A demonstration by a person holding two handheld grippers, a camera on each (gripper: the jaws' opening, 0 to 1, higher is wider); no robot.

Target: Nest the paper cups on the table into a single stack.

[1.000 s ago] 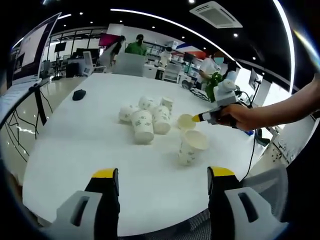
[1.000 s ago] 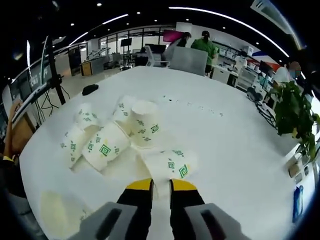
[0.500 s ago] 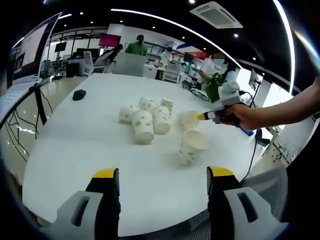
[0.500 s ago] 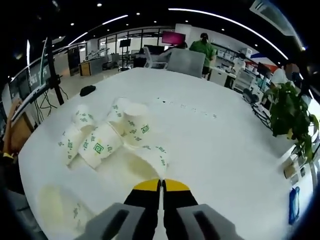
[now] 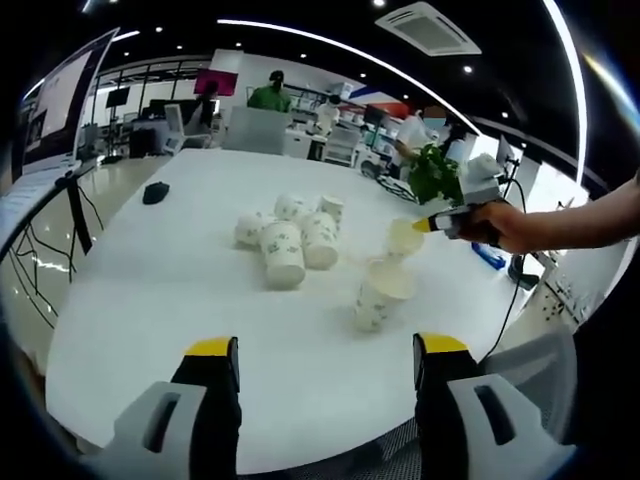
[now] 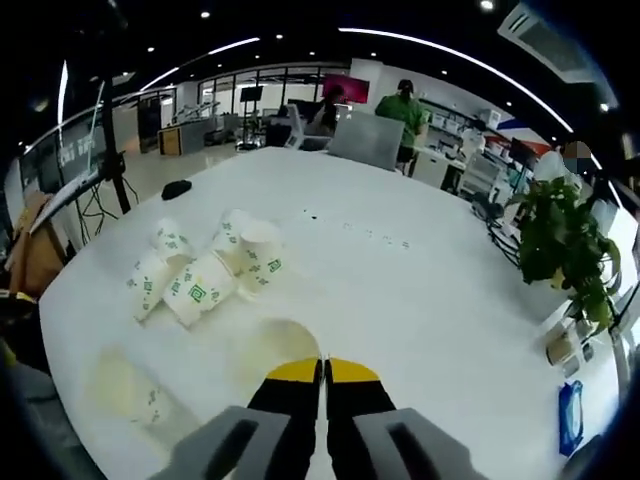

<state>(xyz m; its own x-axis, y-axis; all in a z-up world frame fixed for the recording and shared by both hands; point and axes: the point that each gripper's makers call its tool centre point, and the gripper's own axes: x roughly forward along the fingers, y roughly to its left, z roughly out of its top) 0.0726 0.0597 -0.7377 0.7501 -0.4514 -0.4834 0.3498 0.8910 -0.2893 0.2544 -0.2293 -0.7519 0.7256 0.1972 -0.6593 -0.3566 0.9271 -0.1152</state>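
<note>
- Open-plan office behind, with a big white round table (image 5: 150,300) in front of me; a dark mouse (image 5: 155,192) lies far off on it, a potted plant (image 6: 560,240) near its edge.
- My right gripper (image 6: 322,372) is clamped on the rim of one paper cup (image 5: 405,237), carried in the air just above the upright cup (image 5: 378,295).
- My left gripper (image 5: 325,348) hangs released, jaws wide apart, well short of everything.
- More cups lie in a cluster (image 5: 285,235) mid-table, mostly tipped on their sides.
- To do this well, I'd judge: centre the held cup over the standing one's mouth, keep it plumb, lower gently, release only once seated. Steadying the base with my left gripper would stop it toppling.
</note>
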